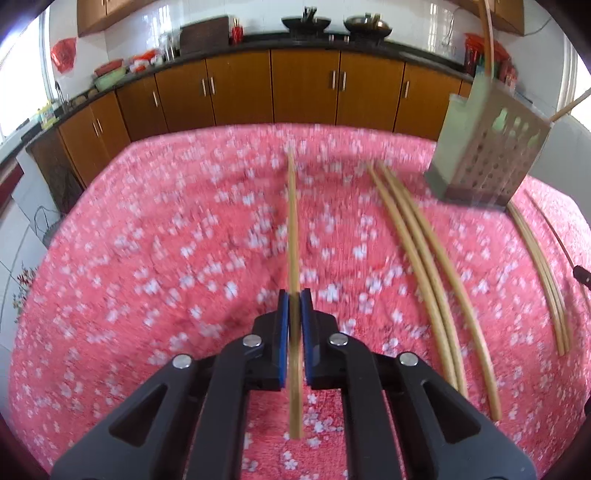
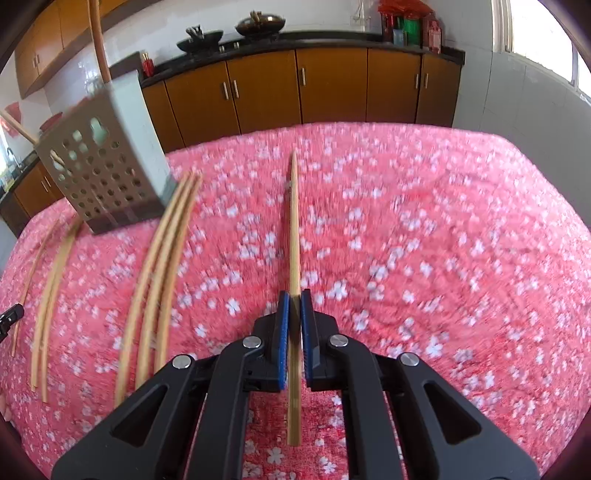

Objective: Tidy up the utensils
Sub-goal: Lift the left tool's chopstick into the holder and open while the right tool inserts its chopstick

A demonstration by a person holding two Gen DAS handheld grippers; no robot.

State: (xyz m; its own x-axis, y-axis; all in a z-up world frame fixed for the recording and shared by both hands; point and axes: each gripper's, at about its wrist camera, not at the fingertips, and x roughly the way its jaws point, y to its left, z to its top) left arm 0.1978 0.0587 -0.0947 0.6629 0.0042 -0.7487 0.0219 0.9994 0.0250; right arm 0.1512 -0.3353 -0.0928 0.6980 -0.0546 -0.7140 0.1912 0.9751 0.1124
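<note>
In the left wrist view my left gripper [image 1: 294,299] is shut on a bamboo chopstick [image 1: 292,229] that runs straight ahead between the blue pads. In the right wrist view my right gripper [image 2: 294,300] is likewise shut on a chopstick [image 2: 294,229] lying along its line. A grey perforated utensil holder [image 1: 484,155] [image 2: 107,166] stands on the pink flowered cloth [image 1: 166,240] [image 2: 424,240], with chopsticks sticking up out of it. Three loose chopsticks [image 1: 424,258] [image 2: 162,266] lie side by side between the two grippers, and more chopsticks [image 1: 539,266] [image 2: 51,288] rest beyond the holder.
Wooden kitchen cabinets [image 1: 303,88] [image 2: 332,85] under a dark counter with woks [image 1: 306,23] line the far wall behind the table. A small black part [image 1: 581,275] [image 2: 11,317] shows at the frame edge in each view.
</note>
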